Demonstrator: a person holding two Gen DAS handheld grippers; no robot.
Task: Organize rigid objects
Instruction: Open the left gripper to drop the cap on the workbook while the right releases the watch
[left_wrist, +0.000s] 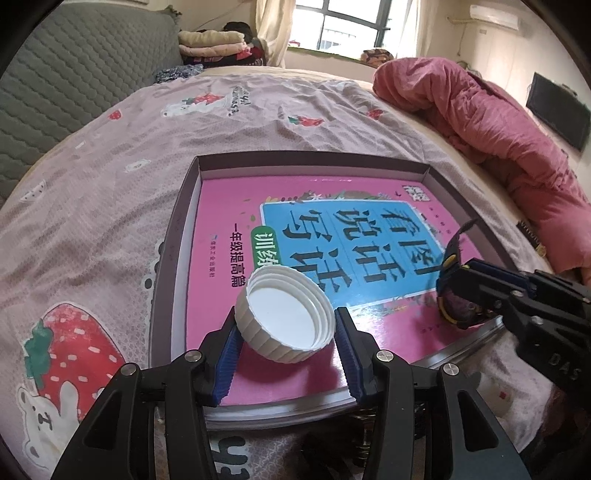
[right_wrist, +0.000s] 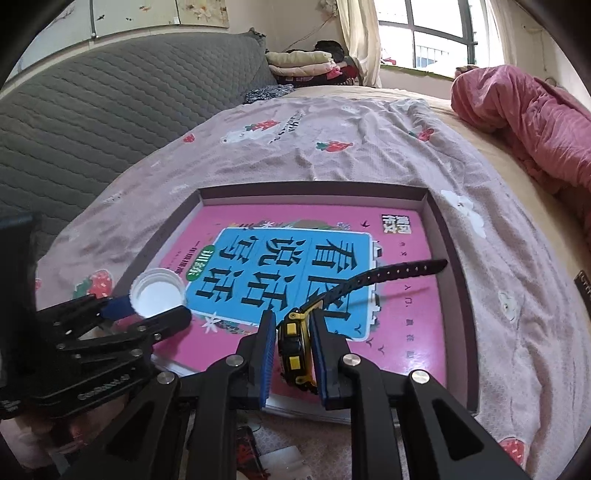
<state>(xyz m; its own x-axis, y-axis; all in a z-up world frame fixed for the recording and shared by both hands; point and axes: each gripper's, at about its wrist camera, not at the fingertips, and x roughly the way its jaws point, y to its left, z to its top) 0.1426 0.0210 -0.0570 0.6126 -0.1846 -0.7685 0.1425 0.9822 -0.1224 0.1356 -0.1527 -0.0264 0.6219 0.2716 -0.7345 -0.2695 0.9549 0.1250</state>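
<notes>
While the left gripper clamps the white cap and the right gripper pinches the watch over the pink book in the box, either could tumble onto the bed if released carelessly.

Left gripper clamps the white cap over the pink book's near edge, inside the shallow box.

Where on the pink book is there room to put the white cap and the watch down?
The far half of the pink book, up to the box wall, is bare. The near edge is crowded: the white cap in the left gripper, the watch in the right gripper.
</notes>
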